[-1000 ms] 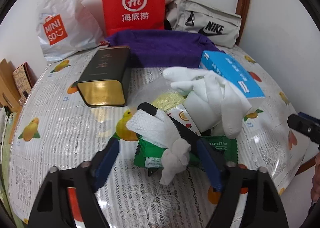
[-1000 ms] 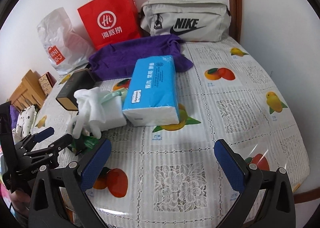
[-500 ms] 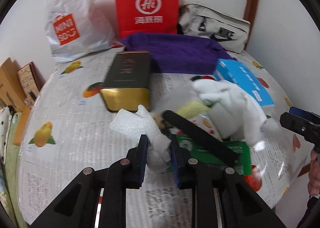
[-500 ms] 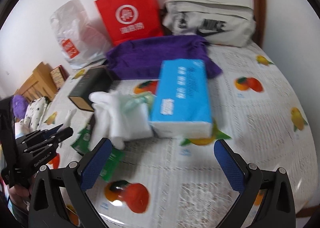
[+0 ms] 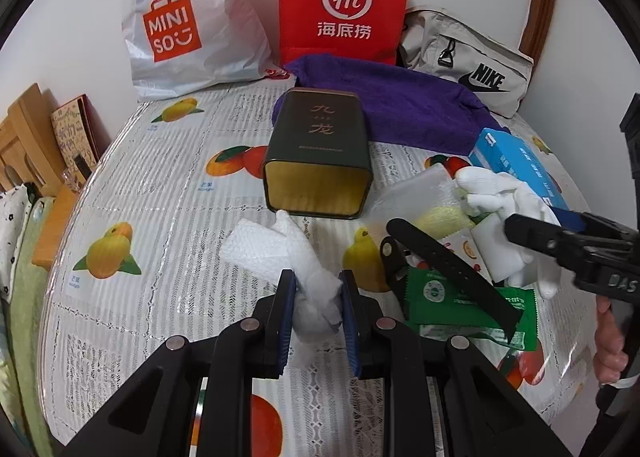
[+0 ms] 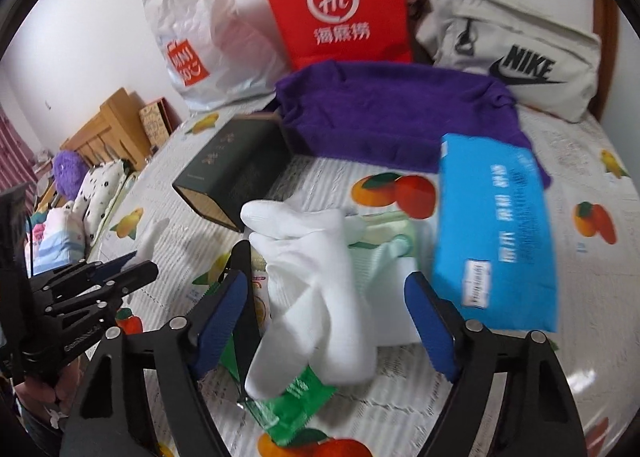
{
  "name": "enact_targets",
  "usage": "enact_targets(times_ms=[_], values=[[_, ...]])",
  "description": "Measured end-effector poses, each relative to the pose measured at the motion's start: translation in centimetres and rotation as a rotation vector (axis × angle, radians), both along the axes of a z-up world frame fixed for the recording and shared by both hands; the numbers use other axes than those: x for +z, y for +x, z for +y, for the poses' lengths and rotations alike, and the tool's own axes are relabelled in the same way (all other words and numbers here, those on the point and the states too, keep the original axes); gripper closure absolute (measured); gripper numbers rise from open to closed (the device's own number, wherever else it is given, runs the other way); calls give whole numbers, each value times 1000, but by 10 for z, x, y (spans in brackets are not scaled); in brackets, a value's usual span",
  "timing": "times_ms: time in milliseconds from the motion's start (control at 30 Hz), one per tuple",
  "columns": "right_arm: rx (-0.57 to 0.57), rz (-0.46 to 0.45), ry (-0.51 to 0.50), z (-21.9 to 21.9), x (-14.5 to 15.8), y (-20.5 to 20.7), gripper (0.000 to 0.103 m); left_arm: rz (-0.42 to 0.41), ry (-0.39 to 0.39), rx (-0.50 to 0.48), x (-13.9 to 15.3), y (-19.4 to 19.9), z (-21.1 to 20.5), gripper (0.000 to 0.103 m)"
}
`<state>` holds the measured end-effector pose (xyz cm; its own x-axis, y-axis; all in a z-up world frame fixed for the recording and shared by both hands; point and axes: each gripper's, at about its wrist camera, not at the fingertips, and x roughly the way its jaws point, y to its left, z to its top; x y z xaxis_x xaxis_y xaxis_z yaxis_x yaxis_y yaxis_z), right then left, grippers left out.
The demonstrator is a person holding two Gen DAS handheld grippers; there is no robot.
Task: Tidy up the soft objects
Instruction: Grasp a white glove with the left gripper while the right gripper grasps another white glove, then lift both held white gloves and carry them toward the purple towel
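Observation:
My left gripper [image 5: 319,307] is shut on a crumpled white cloth [image 5: 280,253], held low over the table left of the pile. My right gripper [image 6: 326,317] is open, its jaws on either side of a white glove [image 6: 316,277] that lies on the pile; it shows in the left wrist view [image 5: 536,233] at the right. The glove [image 5: 508,201] lies beside a blue tissue pack [image 6: 496,229]. A purple towel [image 6: 392,113] lies at the back. A green packet [image 5: 460,297] and a black strap [image 5: 448,261] lie under the pile.
A dark green tin [image 5: 320,153] lies on its side mid-table. A white MINISO bag [image 5: 188,17], a red paper bag [image 5: 344,1] and a grey Nike bag [image 5: 468,61] stand along the back wall. Wooden items [image 5: 36,137] stand off the table's left edge.
My left gripper shut on the white cloth and pulled it left, away from the pile. My right gripper moved left and in, from open table to around the white glove.

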<state>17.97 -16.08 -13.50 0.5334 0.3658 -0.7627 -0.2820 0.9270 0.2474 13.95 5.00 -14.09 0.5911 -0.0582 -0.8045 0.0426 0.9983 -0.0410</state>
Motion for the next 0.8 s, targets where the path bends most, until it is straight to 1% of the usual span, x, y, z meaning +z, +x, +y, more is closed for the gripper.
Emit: enact_targets(times_ms=[67,100,133,200,233,400,567,667,733,800], values=[[9,1,-15,4,-4,3,48,6,-1,-2,-1,3,2,82],[5,-11,-36,5,-4,3,54,6,-1,-2,-2,4,3,82],[7,-19,-44,5,-3,3,63,7,-2,-1,-2,6,4,82],[25,-18,-35,5,-2,0,69,9,-8,-2,-2,9,5,82],[26,-25,-35,4,0,-1,74,7,-11,0,-2,11,5,82],[20,-57,-43,-5,12,-19,76,2,-4,-1,0,12,6,82],[20,-70,-13,-22,20,-45,76,0,6,-2,2,7,4,82],[19,-75,1,-27,18,-52,76,-1,12,7,3,4,4,82],[15,-56,18,-26,12,-52,76,1,7,10,3,2,3,82],[37,-40,23,-20,7,-52,76,8,12,9,2,-1,1,82]])
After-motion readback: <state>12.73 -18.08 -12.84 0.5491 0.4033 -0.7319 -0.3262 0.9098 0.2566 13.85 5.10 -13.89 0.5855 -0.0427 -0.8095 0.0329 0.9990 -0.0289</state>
